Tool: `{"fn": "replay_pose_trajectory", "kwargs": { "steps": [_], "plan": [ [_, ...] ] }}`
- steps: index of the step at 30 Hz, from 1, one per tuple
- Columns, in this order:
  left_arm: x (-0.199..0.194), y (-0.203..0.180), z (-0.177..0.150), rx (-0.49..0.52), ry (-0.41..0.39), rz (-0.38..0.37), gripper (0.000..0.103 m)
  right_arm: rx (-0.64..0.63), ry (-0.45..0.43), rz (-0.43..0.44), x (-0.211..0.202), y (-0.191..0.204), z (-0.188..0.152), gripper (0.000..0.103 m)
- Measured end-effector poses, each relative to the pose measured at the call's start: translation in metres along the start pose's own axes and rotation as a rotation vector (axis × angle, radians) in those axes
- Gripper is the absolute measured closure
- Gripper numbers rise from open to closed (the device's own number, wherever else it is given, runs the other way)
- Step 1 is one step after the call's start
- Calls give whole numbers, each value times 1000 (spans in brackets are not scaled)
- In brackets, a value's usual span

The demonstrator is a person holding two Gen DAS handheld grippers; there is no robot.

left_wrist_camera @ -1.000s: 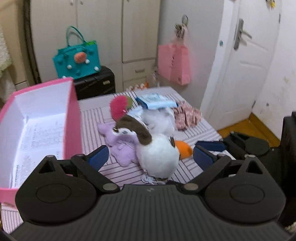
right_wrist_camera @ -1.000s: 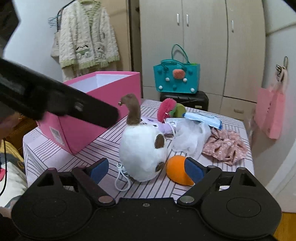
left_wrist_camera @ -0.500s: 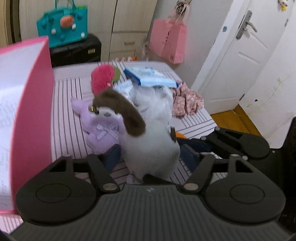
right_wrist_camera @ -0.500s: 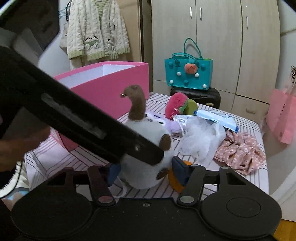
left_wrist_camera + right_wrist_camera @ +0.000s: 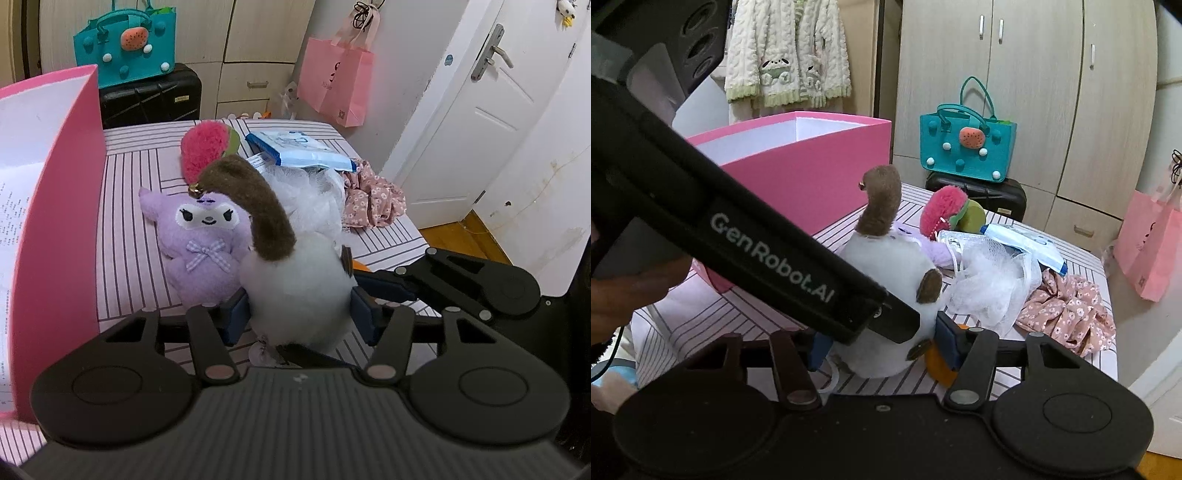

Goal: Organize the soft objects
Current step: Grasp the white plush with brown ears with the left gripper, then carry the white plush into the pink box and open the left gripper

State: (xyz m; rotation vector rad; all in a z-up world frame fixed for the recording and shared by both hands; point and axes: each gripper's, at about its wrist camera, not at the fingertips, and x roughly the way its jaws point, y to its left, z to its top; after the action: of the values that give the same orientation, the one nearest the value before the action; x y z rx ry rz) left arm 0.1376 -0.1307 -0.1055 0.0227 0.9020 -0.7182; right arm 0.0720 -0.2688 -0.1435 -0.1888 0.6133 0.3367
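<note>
The white plush toy sits between the blue pads of the left gripper, and both pads press its round body, so this gripper is closed on it. The right gripper also has its pads on the two sides of the same toy and seems to squeeze it too; the left tool crosses in front and hides part of that contact. I think it is better if only one tool carries the toy, and it should lift straight up before it moves to the pink box, because the toy's brown tail stands high and can catch on the box wall.

The toy is at the near edge of the striped table, the box at its left edge. Both tools point forward and a little down.

Just behind lies a purple plush, then a white mesh puff and floral fabric.
</note>
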Motion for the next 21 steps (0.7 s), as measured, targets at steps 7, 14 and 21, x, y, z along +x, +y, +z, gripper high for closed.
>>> {"fn": "replay_pose_trajectory", "kwargs": {
  "steps": [7, 14, 21],
  "plan": [
    [-16, -6, 0, 28, -6, 6, 47, -25, -24, -18, -13, 8, 4, 41],
    [-31, -9, 4, 24, 50, 1, 47, -1, 1, 5, -26, 15, 12, 41],
    [-58, -12, 3, 29, 85, 1, 47, 24, 56, 45, -41, 24, 31, 41]
  ]
}}
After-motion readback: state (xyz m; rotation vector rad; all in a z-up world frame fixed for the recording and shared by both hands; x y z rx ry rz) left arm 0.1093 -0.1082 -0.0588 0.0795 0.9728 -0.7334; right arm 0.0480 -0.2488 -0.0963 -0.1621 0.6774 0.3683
